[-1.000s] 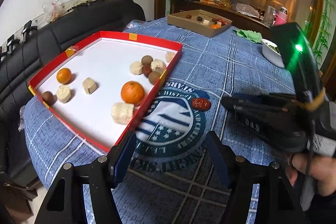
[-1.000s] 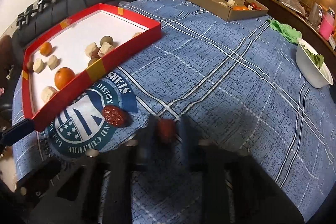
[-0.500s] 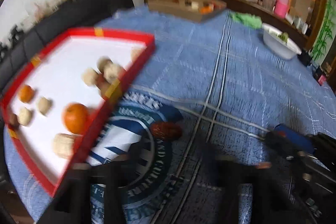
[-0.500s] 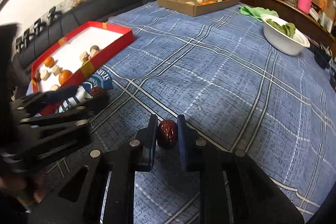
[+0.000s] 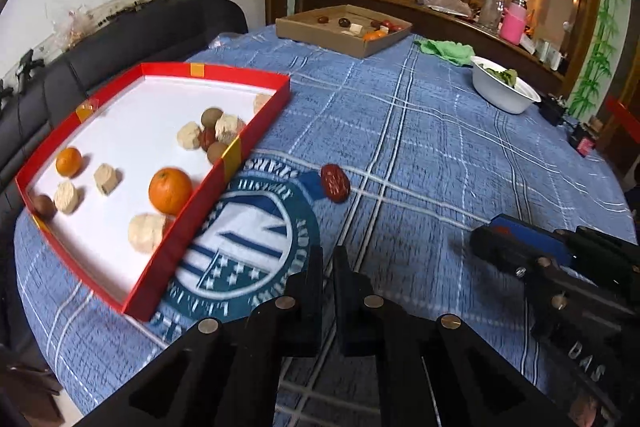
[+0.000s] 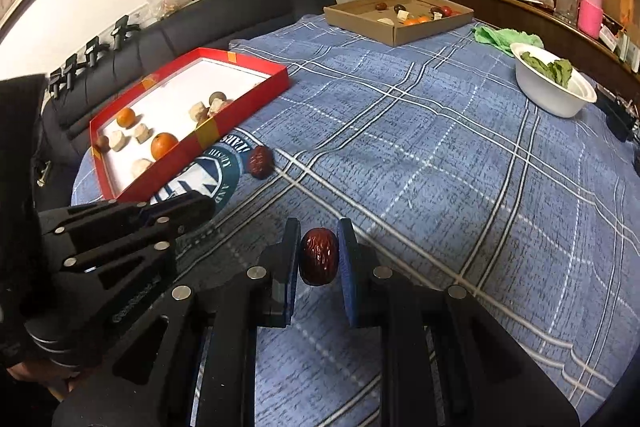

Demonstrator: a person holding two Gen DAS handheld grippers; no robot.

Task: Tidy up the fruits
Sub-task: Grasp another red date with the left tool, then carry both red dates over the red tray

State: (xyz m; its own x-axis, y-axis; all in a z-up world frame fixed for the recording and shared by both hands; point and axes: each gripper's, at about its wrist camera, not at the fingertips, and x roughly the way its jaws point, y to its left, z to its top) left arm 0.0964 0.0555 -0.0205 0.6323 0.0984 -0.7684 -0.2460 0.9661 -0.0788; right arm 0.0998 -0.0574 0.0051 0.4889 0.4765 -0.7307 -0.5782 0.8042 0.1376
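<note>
My left gripper (image 5: 328, 267), wide open a second ago, has now closed empty; my right gripper (image 6: 319, 255) still clamps the wrinkled dark-red jujube (image 6: 319, 255) above the blue plaid tabletop (image 6: 440, 155).

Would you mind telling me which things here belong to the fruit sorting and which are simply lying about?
Part of the job:
- red date gripped by the right gripper
- loose date on the cloth
- red tray with oranges
- cardboard tray of fruit
- left gripper, shut, holding nothing

Lying about:
- white bowl of greens
- green rag
- pink bottle
</note>
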